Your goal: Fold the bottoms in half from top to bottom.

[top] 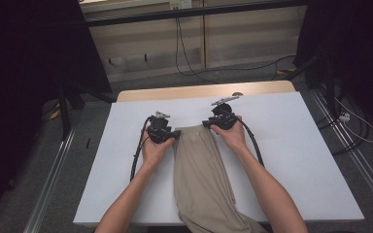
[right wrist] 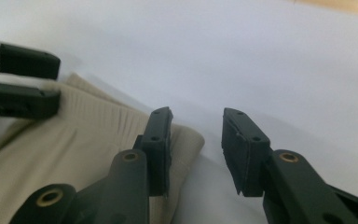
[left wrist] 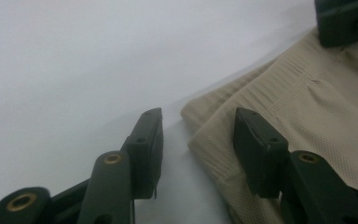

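A beige garment point(top: 201, 170) lies folded lengthwise on the white table cover point(top: 296, 155), its ribbed waistband away from the person and its lower end hanging over the near edge. My left gripper point(top: 176, 134) sits at the waistband's left corner and my right gripper point(top: 207, 124) at its right corner. In the left gripper view the left gripper point(left wrist: 198, 140) stands open, one jaw resting over the beige fabric point(left wrist: 307, 107), the other on bare cover. The right gripper point(right wrist: 196, 140) is open too, with the garment's corner point(right wrist: 186, 137) beside its left jaw.
The wooden table edge point(top: 204, 91) shows beyond the cover, with a small round object point(top: 237, 94) on it. Black cables point(top: 184, 58) run along the floor behind. Metal rails point(top: 53, 170) flank the table on both sides.
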`<state>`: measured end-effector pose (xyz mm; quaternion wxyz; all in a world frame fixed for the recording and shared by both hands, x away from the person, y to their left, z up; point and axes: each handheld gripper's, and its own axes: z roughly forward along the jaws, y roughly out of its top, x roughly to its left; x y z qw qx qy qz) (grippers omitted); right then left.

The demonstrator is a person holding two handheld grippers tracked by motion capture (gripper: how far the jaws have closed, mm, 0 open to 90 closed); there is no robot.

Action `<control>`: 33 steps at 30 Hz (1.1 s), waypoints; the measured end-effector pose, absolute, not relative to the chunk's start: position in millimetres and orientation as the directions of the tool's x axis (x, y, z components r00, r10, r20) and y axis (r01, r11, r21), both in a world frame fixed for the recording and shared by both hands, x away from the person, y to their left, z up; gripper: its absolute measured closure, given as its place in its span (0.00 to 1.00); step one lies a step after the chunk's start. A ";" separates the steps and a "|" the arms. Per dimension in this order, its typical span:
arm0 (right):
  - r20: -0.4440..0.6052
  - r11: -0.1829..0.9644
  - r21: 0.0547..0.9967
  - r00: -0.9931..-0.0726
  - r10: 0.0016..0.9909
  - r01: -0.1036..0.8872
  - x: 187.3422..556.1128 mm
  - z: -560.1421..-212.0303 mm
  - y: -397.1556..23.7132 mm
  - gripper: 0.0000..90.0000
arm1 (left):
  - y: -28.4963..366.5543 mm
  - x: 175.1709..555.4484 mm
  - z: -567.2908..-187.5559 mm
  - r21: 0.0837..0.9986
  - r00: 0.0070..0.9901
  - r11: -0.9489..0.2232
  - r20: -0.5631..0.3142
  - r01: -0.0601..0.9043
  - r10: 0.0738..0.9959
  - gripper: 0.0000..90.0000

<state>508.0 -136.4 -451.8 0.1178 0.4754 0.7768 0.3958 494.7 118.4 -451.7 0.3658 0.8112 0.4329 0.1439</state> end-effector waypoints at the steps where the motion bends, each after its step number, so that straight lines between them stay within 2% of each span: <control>1: 0.200 0.236 0.723 -0.524 0.828 0.649 508.2 -455.4 -135.7 0.70 | 119.3 495.3 -451.7 0.715 0.585 -0.358 -0.087 0.600 0.806 0.58; 6: 0.211 0.227 0.739 -0.538 0.816 0.635 512.0 -462.0 -131.0 0.72 | 123.7 499.6 -452.8 0.712 0.585 -0.332 -0.134 0.618 0.800 0.58; 8: 0.241 0.215 0.744 -0.554 0.797 0.633 513.4 -464.9 -131.5 0.76 | 129.4 498.7 -450.2 0.712 0.588 -0.328 -0.146 0.621 0.796 0.56; 12: 0.276 0.221 0.723 -0.567 0.776 0.655 516.0 -464.6 -136.2 0.76 | 139.0 498.5 -442.6 0.732 0.580 -0.284 -0.182 0.619 0.794 0.53; 17: 0.290 0.228 0.711 -0.572 0.767 0.666 516.3 -463.6 -137.5 0.76 | 137.8 502.0 -451.7 0.719 0.576 -0.274 -0.211 0.639 0.790 0.52; 20: 0.302 0.235 0.699 -0.578 0.758 0.675 518.7 -461.9 -139.6 0.75 | 133.2 501.7 -452.7 0.716 0.577 -0.286 -0.198 0.637 0.793 0.55; 21: 0.301 0.240 0.695 -0.578 0.758 0.677 519.5 -460.5 -140.8 0.73 | 131.3 501.8 -453.4 0.712 0.589 -0.299 -0.196 0.635 0.784 0.61; 22: 0.296 0.246 0.693 -0.579 0.760 0.678 520.1 -459.4 -141.8 0.70 | 129.1 502.2 -455.2 0.707 0.587 -0.298 -0.202 0.642 0.784 0.65; 27: 0.316 0.260 0.673 -0.588 0.745 0.692 519.4 -458.9 -145.7 0.71 | 129.5 503.3 -457.2 0.693 0.583 -0.269 -0.265 0.669 0.768 0.76; 32: 0.308 0.268 0.678 -0.596 0.742 0.684 518.2 -459.9 -140.9 0.75 | 130.6 503.3 -457.9 0.691 0.591 -0.275 -0.269 0.668 0.761 0.76; 33: 0.312 0.266 0.679 -0.597 0.739 0.685 517.9 -460.3 -140.8 0.79 | 130.7 502.9 -458.4 0.693 0.588 -0.268 -0.273 0.669 0.761 0.76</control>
